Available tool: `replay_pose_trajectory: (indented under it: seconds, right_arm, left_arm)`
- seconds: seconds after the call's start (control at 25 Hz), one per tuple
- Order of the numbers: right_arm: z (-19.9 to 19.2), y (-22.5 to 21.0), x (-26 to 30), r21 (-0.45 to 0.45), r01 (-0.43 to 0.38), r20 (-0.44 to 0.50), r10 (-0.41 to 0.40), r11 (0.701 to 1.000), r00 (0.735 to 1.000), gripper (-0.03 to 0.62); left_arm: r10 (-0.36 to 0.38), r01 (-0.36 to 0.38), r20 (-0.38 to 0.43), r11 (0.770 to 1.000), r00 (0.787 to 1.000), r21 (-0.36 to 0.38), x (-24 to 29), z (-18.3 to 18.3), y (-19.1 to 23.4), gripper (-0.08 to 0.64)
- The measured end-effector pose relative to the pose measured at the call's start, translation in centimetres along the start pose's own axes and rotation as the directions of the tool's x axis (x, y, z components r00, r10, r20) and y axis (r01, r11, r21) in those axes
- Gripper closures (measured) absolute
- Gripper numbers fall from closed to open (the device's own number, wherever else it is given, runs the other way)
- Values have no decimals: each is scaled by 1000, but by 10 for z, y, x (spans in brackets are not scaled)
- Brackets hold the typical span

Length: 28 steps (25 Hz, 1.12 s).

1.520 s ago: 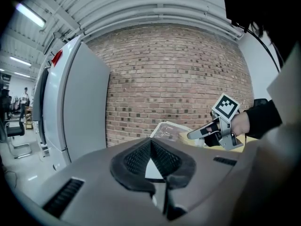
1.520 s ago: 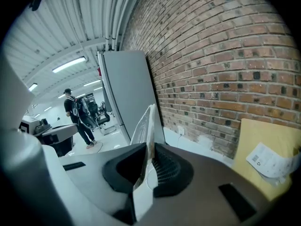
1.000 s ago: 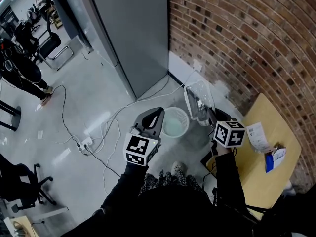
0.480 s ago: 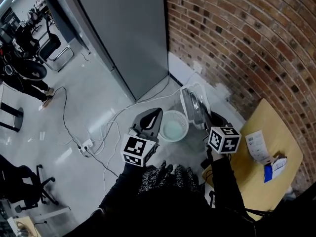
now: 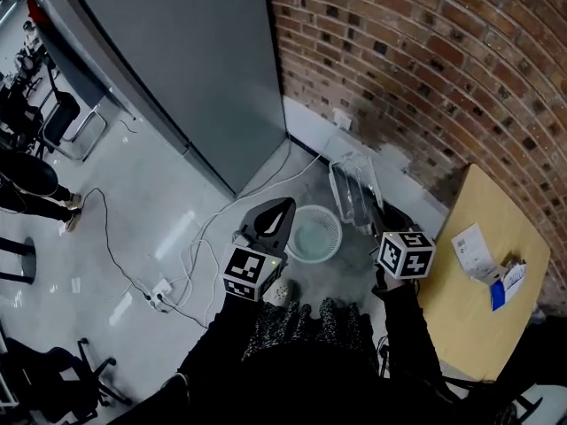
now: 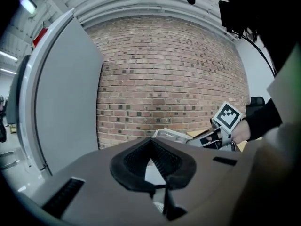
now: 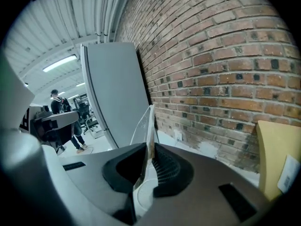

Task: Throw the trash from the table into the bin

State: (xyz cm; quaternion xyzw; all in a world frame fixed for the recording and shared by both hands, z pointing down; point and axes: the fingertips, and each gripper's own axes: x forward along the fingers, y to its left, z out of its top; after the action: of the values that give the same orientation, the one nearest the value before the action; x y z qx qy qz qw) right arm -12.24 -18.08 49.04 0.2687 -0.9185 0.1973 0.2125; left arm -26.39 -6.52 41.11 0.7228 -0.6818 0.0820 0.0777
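Right claw [image 5: 373, 209] is gripping a clear plastic box [image 5: 353, 184] by its wall, holding it up near the white bin [image 5: 337, 229] on the floor, left claw [image 5: 285, 205] is idling shut & empty; next move prob. is calling for centring box over bin mouth, then letting go.

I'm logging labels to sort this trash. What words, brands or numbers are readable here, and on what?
No text here can be quoted.
The paper slip on the table: printed lines, too small to read.
The blue and white packet: print too blurred to read.
The marker cubes: square patterns only, no letters.
The clear plastic box: no print visible.
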Motion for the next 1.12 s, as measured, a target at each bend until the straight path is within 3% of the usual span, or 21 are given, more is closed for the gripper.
replay_pose_trajectory:
  seconds: [0.2, 0.44, 0.72, 1.0, 1.12]
  right_arm:
    - [-12, 9, 13, 53, 68, -16, -67, 996, 998, 552]
    - [-28, 25, 32, 47, 94, -52, -92, 994, 994, 552]
    - [-66, 26, 57, 77, 96, -99, -89, 992, 991, 552]
    - [-128, 25, 93, 83, 52, -220, -33, 995, 975, 552]
    - [-155, 21, 108, 81, 48, -262, -25, 996, 965, 552]
  left_arm:
    - [-110, 111, 26, 994, 994, -10, 14, -2, 24, 554]
    - [-171, 171, 6, 985, 985, 3, 21, -18, 41, 554]
    - [-186, 185, -34, 982, 982, -36, 32, -55, 40, 554]
    - [-240, 235, -35, 966, 970, -104, 48, -104, 34, 554]
    - [-239, 229, -71, 965, 969, -126, 54, -131, 34, 554]
